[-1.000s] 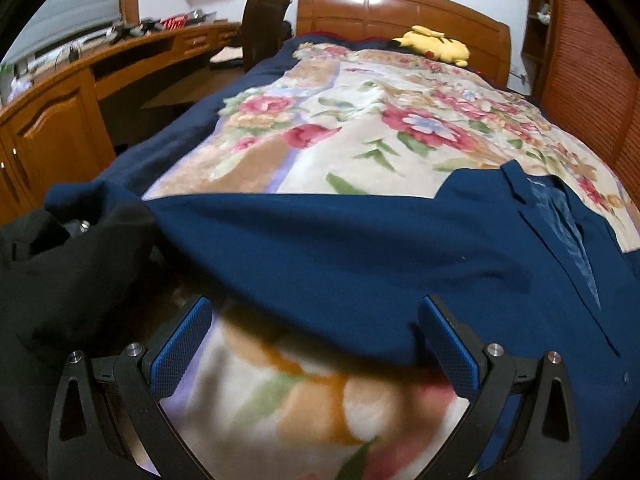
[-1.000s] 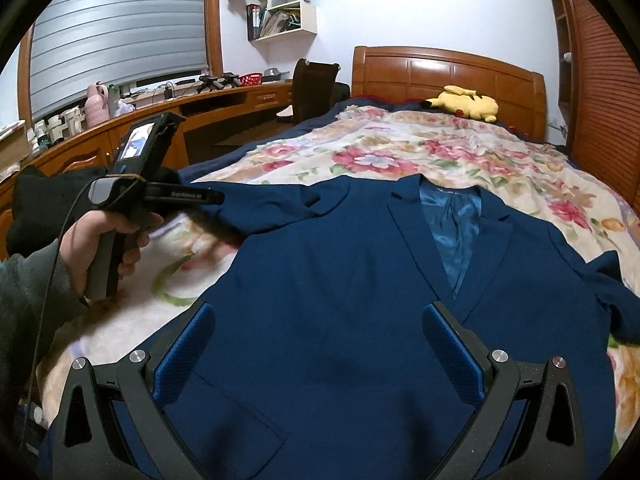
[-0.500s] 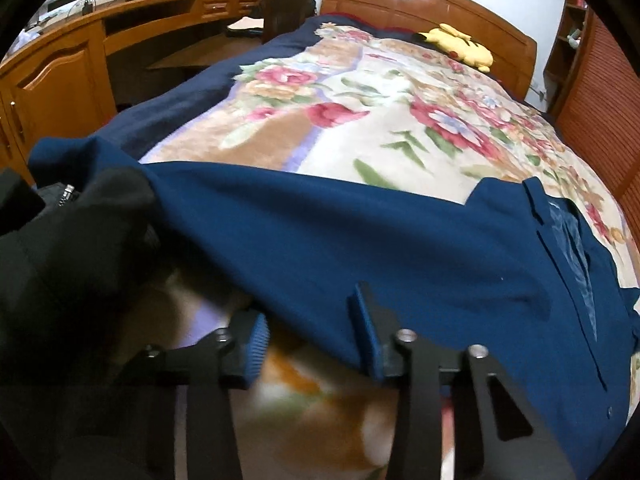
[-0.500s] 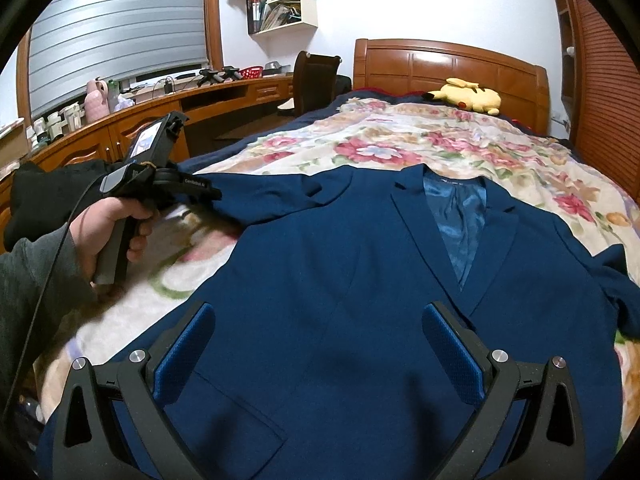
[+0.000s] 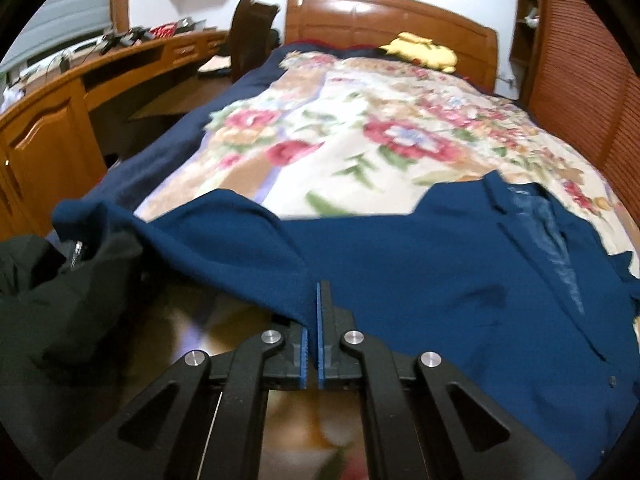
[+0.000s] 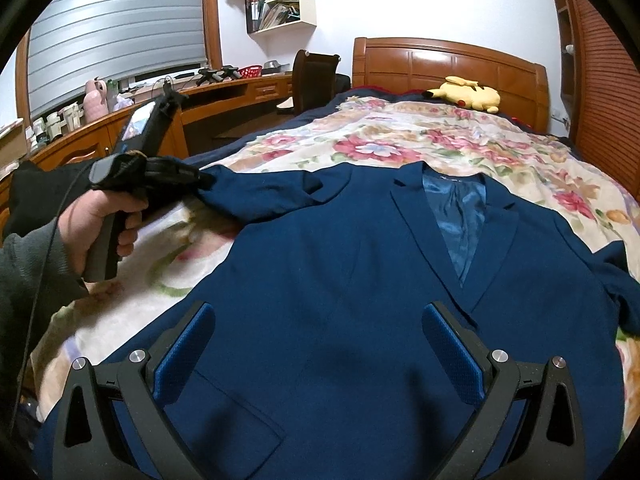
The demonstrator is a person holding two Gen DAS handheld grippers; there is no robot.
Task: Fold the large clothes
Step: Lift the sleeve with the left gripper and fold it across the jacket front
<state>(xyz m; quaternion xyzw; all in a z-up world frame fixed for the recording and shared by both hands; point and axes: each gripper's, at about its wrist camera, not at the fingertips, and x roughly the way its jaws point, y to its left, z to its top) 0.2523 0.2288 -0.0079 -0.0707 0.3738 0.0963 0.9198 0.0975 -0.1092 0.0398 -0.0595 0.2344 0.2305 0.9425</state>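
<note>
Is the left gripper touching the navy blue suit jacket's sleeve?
Touching. In the left wrist view, the left gripper has just closed on the navy blue suit jacket's sleeve.

Home bedroom: bed (image 6: pixel 460 136) with wooden headboard (image 6: pixel 448 60) and floral blanket (image 5: pixel 360 140), yellow plush toy (image 6: pixel 470 94) by the headboard, built-in wooden bench (image 6: pixel 224 92) along the shuttered window (image 6: pixel 116 28), wall shelf (image 6: pixel 280 4) with books.
</note>
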